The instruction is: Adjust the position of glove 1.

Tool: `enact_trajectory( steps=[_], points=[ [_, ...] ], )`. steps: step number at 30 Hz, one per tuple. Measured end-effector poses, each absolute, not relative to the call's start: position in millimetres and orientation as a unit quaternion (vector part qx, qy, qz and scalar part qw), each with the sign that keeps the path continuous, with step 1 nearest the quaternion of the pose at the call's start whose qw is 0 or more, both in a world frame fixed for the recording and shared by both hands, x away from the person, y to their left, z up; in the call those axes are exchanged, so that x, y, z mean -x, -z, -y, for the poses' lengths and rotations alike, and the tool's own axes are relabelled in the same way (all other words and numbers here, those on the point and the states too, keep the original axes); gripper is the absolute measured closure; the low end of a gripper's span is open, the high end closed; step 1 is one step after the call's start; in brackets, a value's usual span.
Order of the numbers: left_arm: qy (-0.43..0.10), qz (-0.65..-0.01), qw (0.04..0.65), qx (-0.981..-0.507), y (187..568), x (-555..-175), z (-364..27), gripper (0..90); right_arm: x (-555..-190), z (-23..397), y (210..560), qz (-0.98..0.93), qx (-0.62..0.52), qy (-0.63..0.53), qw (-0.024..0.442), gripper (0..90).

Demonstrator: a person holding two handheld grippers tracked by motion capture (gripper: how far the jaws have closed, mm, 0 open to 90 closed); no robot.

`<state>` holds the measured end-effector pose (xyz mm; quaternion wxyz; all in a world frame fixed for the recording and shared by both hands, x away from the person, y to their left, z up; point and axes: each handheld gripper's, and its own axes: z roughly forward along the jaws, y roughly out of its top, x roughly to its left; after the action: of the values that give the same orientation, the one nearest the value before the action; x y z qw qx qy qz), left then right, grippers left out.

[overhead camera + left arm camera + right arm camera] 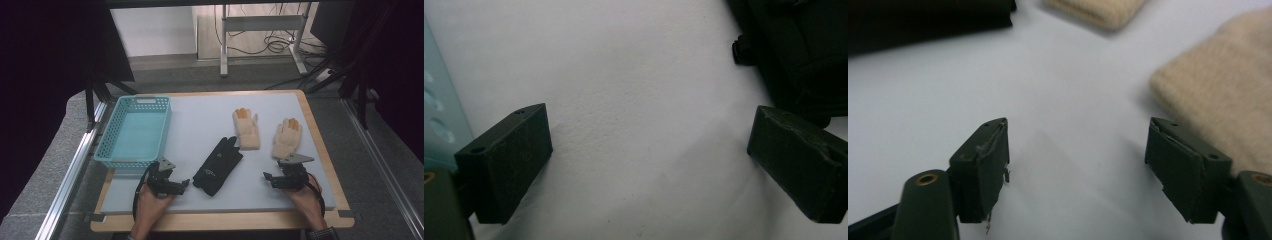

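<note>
Basket [134, 131] stands at the left of the mat [200, 115], pale blue and with nothing in it, so by my reading no sorting is done yet: all three gloves lie out on the mat.

Just below the basket's near corner, the left gripper [181, 185] rests low over the mat, pointing right toward the black glove [218, 165]. In the left gripper view its jaws stand wide apart with only bare mat between them; the basket wall [436, 120] shows at the left edge and the black glove [799, 55] at the upper right, close but untouched.

The black glove lies in the middle of the mat, fingers pointing away from the person, well apart from the basket.

Right of it, the first tan glove [247, 129] lies flat with orange fingertips toward the far edge. The second tan glove [287, 137] lies further right, its cuff just beyond the right gripper [268, 178].

The right gripper points left, jaws wide and holding nothing. In the right gripper view the mat lies between the jaws, the second tan glove [1223, 85] sits just beside the right-hand jaw, the first tan glove's cuff [1098, 12] is farther off, and the black glove [923, 20] fills the upper left.

What is left, as I judge it, is everything: each glove has yet to be gripped, carried and dropped in the basket, the black one nearest the left gripper and the tan pair nearest the right.
</note>
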<state>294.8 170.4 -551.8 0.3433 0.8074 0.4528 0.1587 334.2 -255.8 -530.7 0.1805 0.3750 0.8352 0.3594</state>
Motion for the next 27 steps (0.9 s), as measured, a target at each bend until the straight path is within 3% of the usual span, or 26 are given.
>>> enact_trajectory(
  steps=[18, 27],
  points=[
    [-0.16, -0.46, 0.34, -0.804, 550, -295, -169, 6.7, -334, 254, 532, -0.834, -0.381, -0.352, 0.19, 18.6],
    [-0.143, -0.456, 0.365, -0.799, 528, -286, -169, 8.1, -335, 254, 532, -0.834, -0.381, -0.352, 0.19, 18.5]
  ],
)
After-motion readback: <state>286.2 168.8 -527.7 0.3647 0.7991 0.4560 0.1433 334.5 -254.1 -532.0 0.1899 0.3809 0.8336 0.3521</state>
